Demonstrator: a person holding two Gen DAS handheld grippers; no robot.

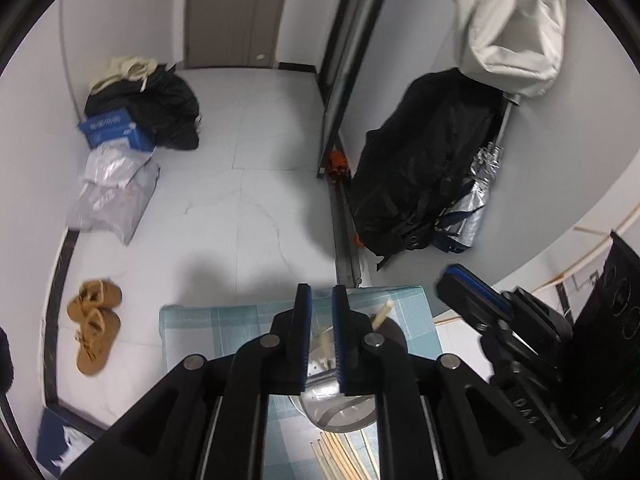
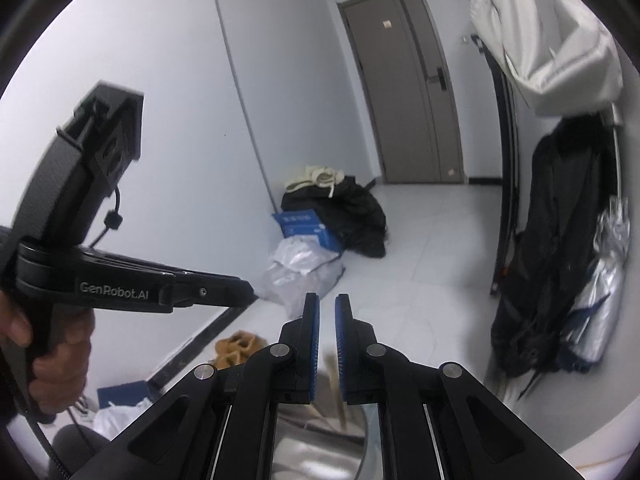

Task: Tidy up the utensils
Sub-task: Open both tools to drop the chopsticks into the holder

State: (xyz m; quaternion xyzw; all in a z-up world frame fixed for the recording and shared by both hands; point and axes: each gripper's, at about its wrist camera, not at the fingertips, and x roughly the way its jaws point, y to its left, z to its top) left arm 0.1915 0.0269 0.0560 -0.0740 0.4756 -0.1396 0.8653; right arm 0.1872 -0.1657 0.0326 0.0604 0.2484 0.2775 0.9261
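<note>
My left gripper (image 1: pixel 322 300) hovers above a small table with a teal checked cloth (image 1: pixel 224 320); its jaws stand a little apart with nothing between them. Below it sits a steel bowl (image 1: pixel 340 412) holding wooden chopsticks (image 1: pixel 382 314). More loose chopsticks (image 1: pixel 340 456) lie on the cloth near the bottom edge. My right gripper (image 2: pixel 327 308) is also slightly open and empty, above the same steel bowl (image 2: pixel 316 440), where a wooden stick (image 2: pixel 334 376) shows between the fingers. The right gripper also shows in the left wrist view (image 1: pixel 464 280), and the left gripper's body in the right wrist view (image 2: pixel 120 288).
The table ends just ahead, with white tile floor (image 1: pixel 248 184) beyond. On the floor are tan shoes (image 1: pixel 94 324), plastic bags and a blue box (image 1: pixel 116 130), black clothing (image 1: pixel 168 112). A black coat (image 1: pixel 424 160) and umbrella (image 1: pixel 476 200) hang at right. A door (image 2: pixel 408 100) stands at the back.
</note>
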